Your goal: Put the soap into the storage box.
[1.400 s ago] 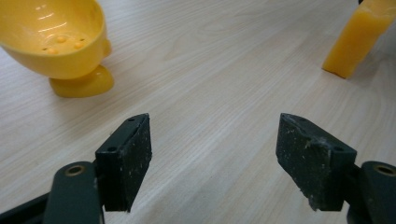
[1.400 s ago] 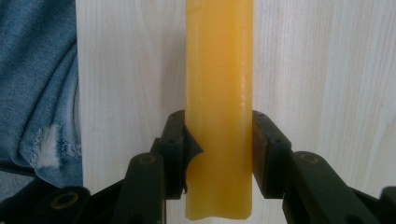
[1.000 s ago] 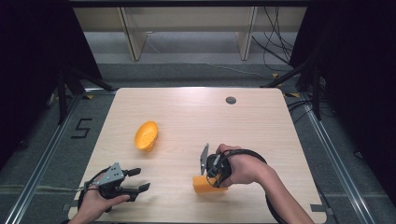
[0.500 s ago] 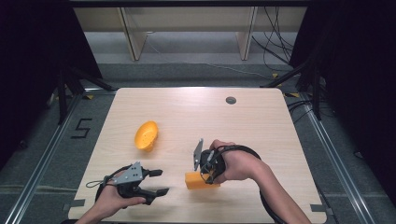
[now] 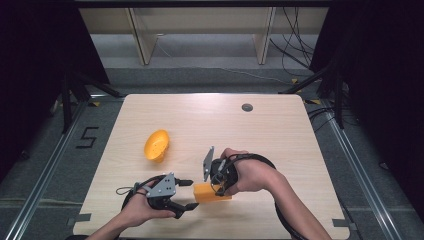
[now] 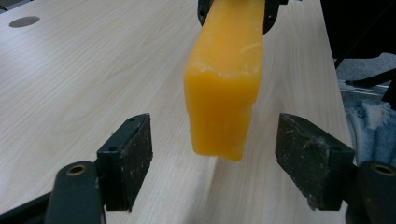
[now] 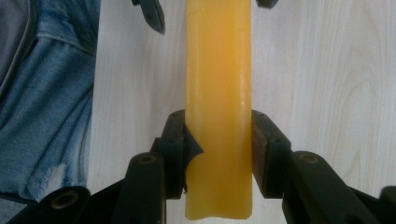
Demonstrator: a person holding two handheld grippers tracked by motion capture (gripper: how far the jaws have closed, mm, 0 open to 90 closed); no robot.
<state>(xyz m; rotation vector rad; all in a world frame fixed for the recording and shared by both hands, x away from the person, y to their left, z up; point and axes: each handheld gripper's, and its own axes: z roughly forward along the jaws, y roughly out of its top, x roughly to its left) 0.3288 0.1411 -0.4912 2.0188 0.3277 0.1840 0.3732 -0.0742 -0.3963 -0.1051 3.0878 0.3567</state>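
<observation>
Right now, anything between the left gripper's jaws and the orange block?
No. In the left gripper view the left gripper stands open around the free end of the orange block, with bare gaps on both sides.

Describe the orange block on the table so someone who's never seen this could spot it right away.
On the pale wooden table, look at the near edge, between the person's two hands. The orange block is clamped in the right hand-held gripper. Unlike the hollow orange bowl-shaped piece lying farther back to the left, it is solid, long and squared.
</observation>
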